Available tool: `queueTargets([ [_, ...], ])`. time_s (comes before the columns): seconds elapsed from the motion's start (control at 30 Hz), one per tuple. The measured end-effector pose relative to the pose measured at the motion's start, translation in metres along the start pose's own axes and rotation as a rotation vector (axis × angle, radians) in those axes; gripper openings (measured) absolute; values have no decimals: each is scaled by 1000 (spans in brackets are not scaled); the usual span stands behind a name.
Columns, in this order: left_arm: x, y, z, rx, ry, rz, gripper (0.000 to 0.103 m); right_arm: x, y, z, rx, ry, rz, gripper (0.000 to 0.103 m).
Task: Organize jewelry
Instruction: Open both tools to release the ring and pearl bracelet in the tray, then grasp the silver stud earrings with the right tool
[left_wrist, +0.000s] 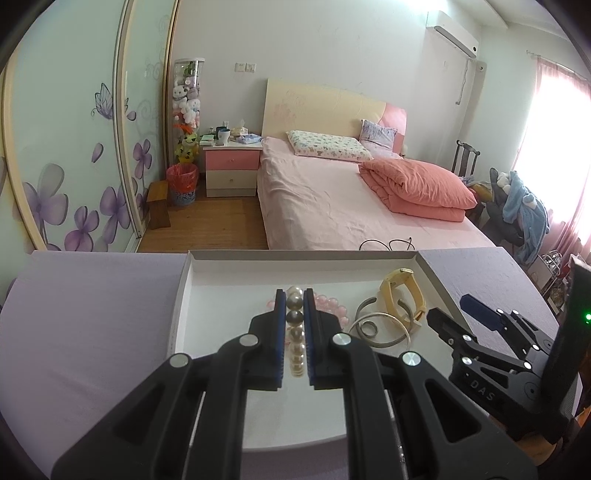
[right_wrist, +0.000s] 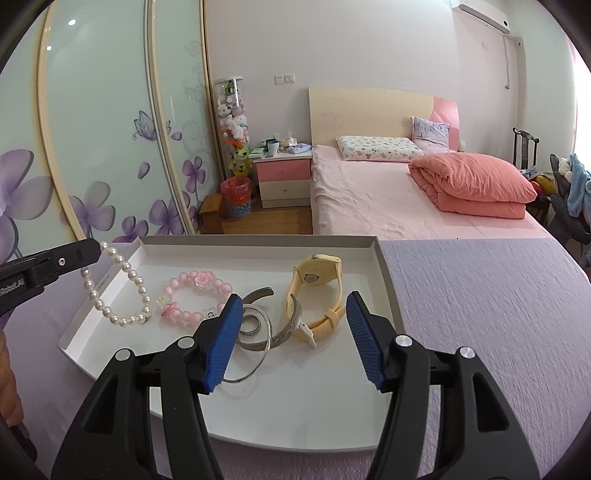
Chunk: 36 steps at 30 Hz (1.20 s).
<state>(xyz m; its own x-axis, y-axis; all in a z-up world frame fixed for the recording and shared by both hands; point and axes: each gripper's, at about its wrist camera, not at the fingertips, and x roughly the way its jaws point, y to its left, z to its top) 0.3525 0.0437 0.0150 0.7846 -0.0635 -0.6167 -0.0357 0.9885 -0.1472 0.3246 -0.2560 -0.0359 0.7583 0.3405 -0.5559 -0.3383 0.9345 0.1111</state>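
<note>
A white tray (right_wrist: 386, 291) lies on a lilac-covered table. My left gripper (left_wrist: 295, 295) is shut on a pearl bracelet (left_wrist: 295, 332); in the right wrist view the pearl bracelet (right_wrist: 110, 295) hangs from the left gripper (right_wrist: 94, 251), its lower end resting on the tray's left side. A pink bead bracelet (right_wrist: 195, 299), silver bangles (right_wrist: 258, 332) and a yellow watch (right_wrist: 317, 288) lie in the tray. My right gripper (right_wrist: 293, 299) is open and empty, low over the bangles and watch. The watch (left_wrist: 402, 291) and the bangles (left_wrist: 384, 325) also show in the left wrist view.
The lilac tablecloth (right_wrist: 480, 314) spreads to the right of the tray. Behind the table are a pink bed (right_wrist: 388, 199), a nightstand (right_wrist: 284, 177) and a flowered sliding wardrobe (right_wrist: 92, 147).
</note>
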Motion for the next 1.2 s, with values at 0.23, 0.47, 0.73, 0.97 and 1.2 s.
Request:
queueTargets([
  [0.23,10,1,1,-5,13,26,10,-4,0,-3,-10,0,7,60],
  [0.47,1,9,1,-36,-2,35,29,-10,-2,-7,-3,1,16,60],
  [0.73,-40,26,-15,-39,-27,48,30,-38,3,-22,-10,3,64,60],
  [0.97,-84,43,-53,-46,-36,51,40,-57,17,-58,-37,118,145,57],
  [1.2,-113,57,-83,-57,-24,46,42,-63,36,-87,-83,210,156,51],
])
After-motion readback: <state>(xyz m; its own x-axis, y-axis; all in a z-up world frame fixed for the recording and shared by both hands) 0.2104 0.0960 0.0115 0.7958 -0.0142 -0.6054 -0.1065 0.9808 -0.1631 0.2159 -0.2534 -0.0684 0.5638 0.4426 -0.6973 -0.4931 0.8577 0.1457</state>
